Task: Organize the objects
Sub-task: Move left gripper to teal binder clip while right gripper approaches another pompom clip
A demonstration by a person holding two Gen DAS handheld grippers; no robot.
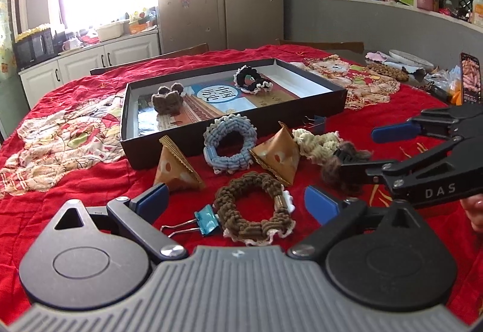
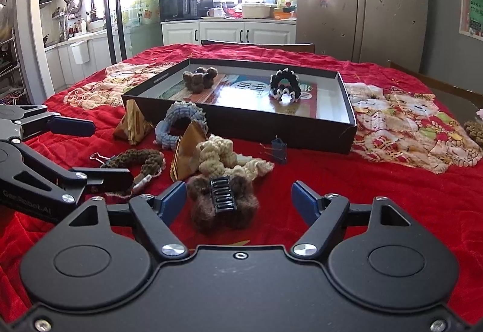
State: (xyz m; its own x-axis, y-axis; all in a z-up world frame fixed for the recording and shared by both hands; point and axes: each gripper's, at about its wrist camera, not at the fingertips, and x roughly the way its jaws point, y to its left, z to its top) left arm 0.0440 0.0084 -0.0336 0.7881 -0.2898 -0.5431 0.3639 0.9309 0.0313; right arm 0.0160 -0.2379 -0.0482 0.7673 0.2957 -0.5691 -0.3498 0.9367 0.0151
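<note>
My left gripper (image 1: 237, 202) stands open low over the red cloth, its jaws either side of a brown scrunchie (image 1: 253, 211) without touching it. A teal binder clip (image 1: 206, 221) lies against that scrunchie. My right gripper (image 2: 240, 197) is open around a fuzzy brown hair claw (image 2: 223, 205), pads clear of it. Beyond lie a blue scrunchie (image 1: 229, 145), a cream scrunchie (image 2: 223, 157), two tan paper pyramids (image 1: 175, 172) (image 1: 277, 157) and a dark blue binder clip (image 2: 279, 149). The black box (image 2: 271, 132) holds a brown fuzzy clip (image 2: 199, 78) and a black-and-white scrunchie (image 2: 283, 86).
A red quilted cloth (image 1: 75, 211) with cat patches covers the table. Snack packets (image 1: 471, 78) and a plate (image 1: 410, 59) crowd the far right corner. Wooden chair backs (image 2: 256, 45) stand behind the table. Each gripper shows at the edge of the other's view.
</note>
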